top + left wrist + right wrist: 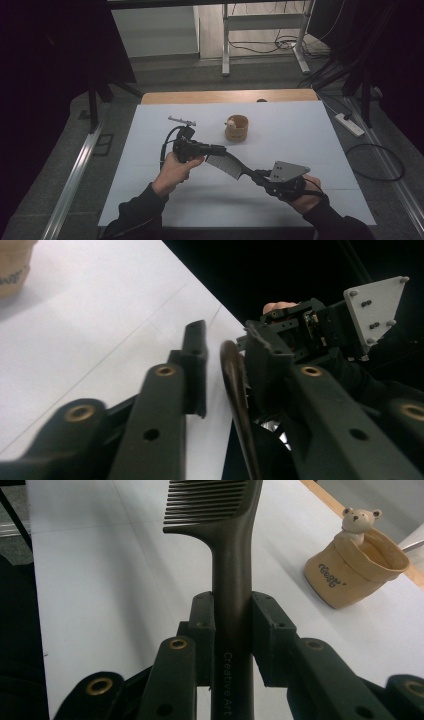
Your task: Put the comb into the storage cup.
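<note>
Right gripper view: your right hand-held gripper (232, 635) clamps the comb (227, 555) handle; the left hand-held gripper (220, 365) straddles it unclenched. Release early and it drops onto the desk (300, 130).

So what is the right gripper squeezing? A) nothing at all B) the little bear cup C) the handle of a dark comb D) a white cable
C: in the right gripper view the right gripper has both jaws pressed against the handle of the dark comb, while the bear cup stands apart on the white table.
</note>
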